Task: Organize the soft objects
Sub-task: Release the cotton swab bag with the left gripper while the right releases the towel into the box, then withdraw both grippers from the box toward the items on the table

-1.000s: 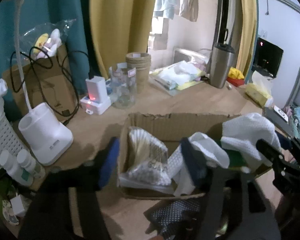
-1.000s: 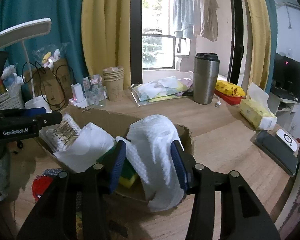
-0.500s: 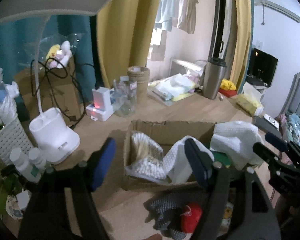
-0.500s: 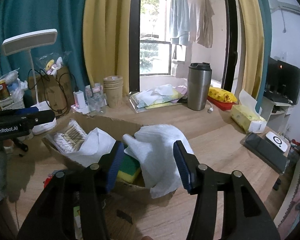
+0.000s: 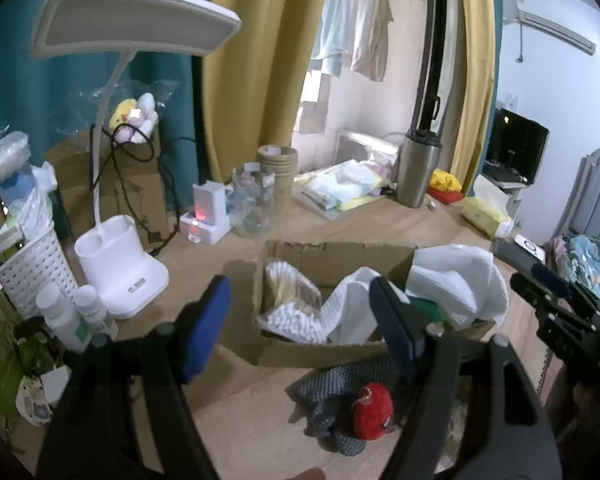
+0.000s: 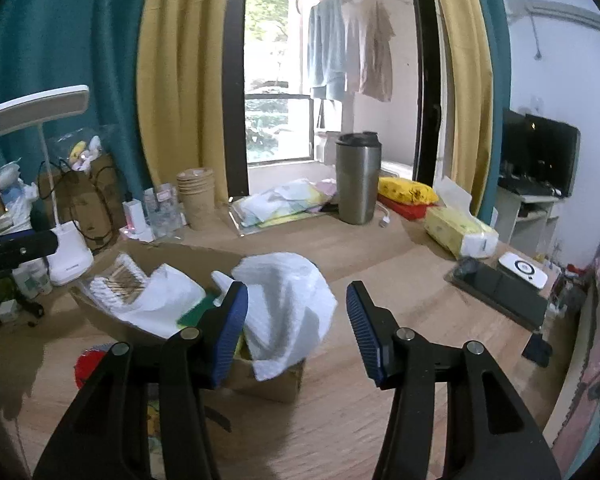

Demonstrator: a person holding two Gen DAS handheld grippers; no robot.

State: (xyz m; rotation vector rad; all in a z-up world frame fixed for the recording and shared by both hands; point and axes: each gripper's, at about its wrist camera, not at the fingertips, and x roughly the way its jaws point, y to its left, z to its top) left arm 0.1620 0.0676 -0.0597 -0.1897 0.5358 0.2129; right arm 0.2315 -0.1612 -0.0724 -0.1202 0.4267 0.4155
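Observation:
An open cardboard box (image 5: 340,250) (image 6: 276,380) sits on the wooden table. It holds a pack of cotton swabs (image 5: 288,284) (image 6: 120,280), a white cloth (image 5: 340,312) (image 6: 168,300) and a green-yellow sponge (image 6: 196,314). A white towel (image 5: 460,280) (image 6: 288,300) drapes over its right rim. A grey dotted cloth (image 5: 332,392) and a red plush item (image 5: 374,410) lie on the table in front of the box. My left gripper (image 5: 300,328) is open and empty above them. My right gripper (image 6: 296,328) is open and empty, pulled back from the towel.
A white desk lamp (image 5: 120,260), a white basket (image 5: 28,264), bottles (image 5: 60,316), a charger (image 5: 206,220), paper cups (image 6: 196,196), a steel tumbler (image 6: 358,176), a tissue pack (image 6: 460,232) and a phone (image 6: 500,292) stand around the table.
My right gripper opened wider, let go of the white towel and drew back; the towel stays draped over the box rim. My left gripper rose and pulled back from the box, uncovering the red plush.

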